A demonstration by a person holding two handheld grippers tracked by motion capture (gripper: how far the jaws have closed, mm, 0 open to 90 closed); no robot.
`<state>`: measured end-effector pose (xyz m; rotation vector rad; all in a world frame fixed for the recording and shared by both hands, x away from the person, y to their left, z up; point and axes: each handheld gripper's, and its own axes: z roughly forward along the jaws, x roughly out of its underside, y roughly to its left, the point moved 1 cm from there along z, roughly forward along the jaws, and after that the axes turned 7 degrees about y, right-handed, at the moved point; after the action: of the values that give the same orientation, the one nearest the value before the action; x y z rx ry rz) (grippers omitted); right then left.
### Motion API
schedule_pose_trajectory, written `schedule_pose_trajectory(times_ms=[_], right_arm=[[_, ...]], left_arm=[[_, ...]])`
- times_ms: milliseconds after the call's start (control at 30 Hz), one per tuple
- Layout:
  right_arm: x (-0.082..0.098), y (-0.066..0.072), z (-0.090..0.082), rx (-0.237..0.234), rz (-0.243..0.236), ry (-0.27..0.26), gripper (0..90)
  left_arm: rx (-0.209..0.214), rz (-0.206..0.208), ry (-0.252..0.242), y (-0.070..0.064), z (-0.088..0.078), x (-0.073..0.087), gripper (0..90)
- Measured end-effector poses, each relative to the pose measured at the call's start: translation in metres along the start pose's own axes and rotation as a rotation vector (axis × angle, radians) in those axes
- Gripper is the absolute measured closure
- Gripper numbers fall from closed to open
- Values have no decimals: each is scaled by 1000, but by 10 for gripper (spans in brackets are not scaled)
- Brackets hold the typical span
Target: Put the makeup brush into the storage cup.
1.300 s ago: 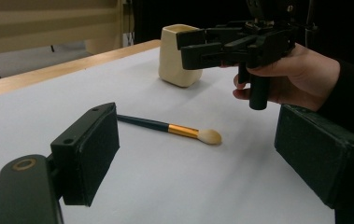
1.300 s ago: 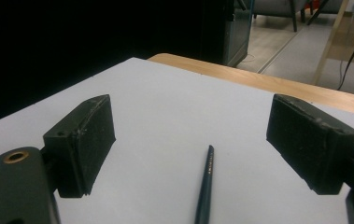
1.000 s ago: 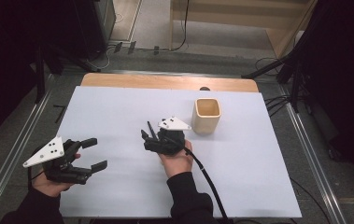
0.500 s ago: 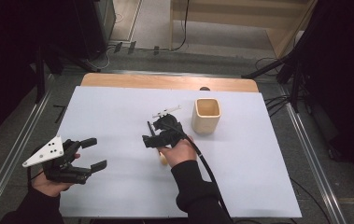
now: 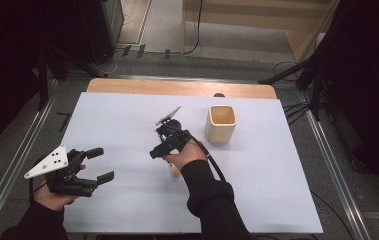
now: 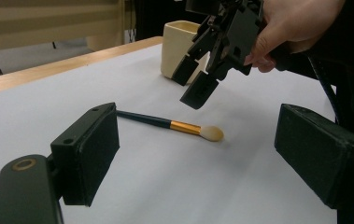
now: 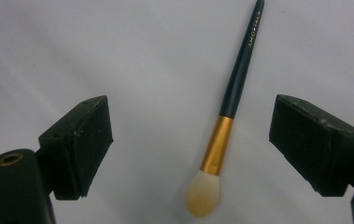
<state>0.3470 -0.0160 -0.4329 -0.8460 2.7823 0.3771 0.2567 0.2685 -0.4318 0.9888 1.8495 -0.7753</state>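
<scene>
Dark teal brush [image 7: 240,70] handle with gold ferrule and cream bristles, cream-coloured cup [image 5: 221,123], white sheet over light wooden desk [image 5: 177,87], black tongs [image 7: 198,140] with grey plate.

Cream square cup [image 5: 221,123] stands upright on the desk [image 5: 127,120], toward the far edge and right of centre; mouth open, inside looks bare. White sheet covers the desk around the cup; a strip of bare wood [image 5: 177,88] shows along the far edge behind the cup. Small dark round object [image 5: 219,94] sits on that strip, just behind the cup; too small to identify. Metal rails [image 5: 334,165] run down both sides of the desk, well apart from the cup. Beyond the cup: grey floor, loose black cables [image 5: 142,50], pale wooden furniture [image 5: 257,20].
</scene>
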Motion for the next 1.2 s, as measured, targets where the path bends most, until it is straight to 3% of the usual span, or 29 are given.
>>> schedule_pose_trajectory(times_ms=[167, 267, 400, 500, 800, 900, 1067, 1200], right_arm=[[-6, 1, -1, -25, 12, 60, 144], [-8, 0, -1, -15, 21, 101, 145], [-10, -3, 4, -9, 60, 169, 149], [-12, -6, 9, -37, 85, 208, 153], [-15, -7, 17, 6, 107, 237, 172], [-17, -9, 22, -2, 125, 258, 172], [-17, -8, 27, 56, 119, 254, 172], [-16, -7, 30, 64, 117, 259, 172]], left_arm=[[2, -4, -2, 0, 0, 0, 142], [3, -3, -2, 0, 0, 0, 142], [3, -3, -3, 0, 0, 0, 142], [3, -3, -4, 0, 0, 0, 142], [1, -3, -3, 0, -1, 0, 142], [1, 0, 2, 0, 0, 0, 142], [1, -1, -1, 1, -1, 0, 142], [-1, -3, -1, 1, -1, 0, 142]])
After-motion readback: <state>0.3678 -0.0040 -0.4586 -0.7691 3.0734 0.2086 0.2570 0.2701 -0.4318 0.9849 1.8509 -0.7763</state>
